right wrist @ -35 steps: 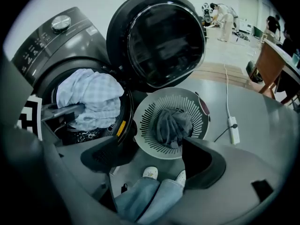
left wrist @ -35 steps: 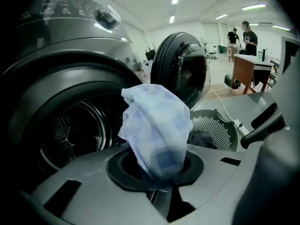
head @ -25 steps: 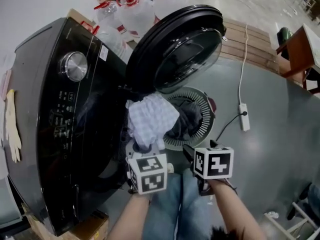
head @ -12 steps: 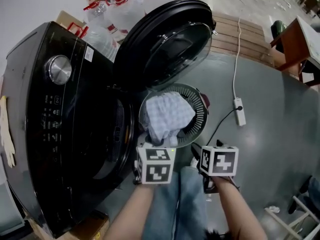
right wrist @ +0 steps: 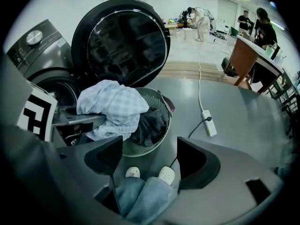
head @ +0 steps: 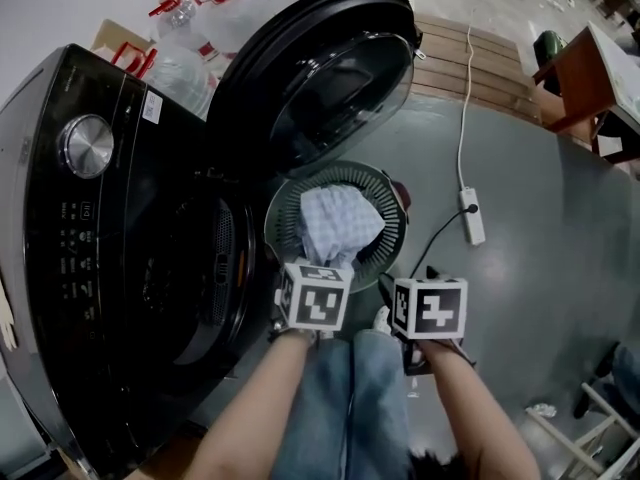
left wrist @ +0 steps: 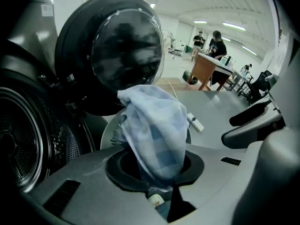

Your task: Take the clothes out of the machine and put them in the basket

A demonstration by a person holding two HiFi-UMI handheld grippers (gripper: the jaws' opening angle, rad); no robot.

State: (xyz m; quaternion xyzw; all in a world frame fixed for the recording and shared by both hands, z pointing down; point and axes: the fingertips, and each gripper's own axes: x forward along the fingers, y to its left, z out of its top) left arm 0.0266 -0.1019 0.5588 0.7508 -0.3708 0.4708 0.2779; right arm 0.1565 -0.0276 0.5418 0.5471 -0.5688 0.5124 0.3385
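Note:
A light-blue checked cloth [head: 340, 223] hangs over the round slatted basket [head: 285, 193] on the floor in front of the black washing machine [head: 90, 218]. My left gripper [left wrist: 157, 175] is shut on its lower end, and the cloth [left wrist: 154, 125] hides the fingertips. Its marker cube [head: 315, 296] sits at the basket's near rim. Dark clothes [right wrist: 147, 123] lie in the basket [right wrist: 140, 146] under the cloth [right wrist: 112, 107]. My right gripper [right wrist: 150, 158] is open and its jaws have just been closing with nothing between them; only shoes and jeans show beyond.
The machine's round door [head: 320, 78] stands open above the basket, with the dark drum opening [head: 190, 268] to the left. A white power strip [head: 470, 216] with its cable lies on the floor to the right. Water bottles [head: 185, 23] stand behind the machine, a wooden table [head: 590, 78] at far right.
My left gripper has carried the checked cloth from the machine's opening rightward and down over the basket. The right gripper has shifted a little beside it.

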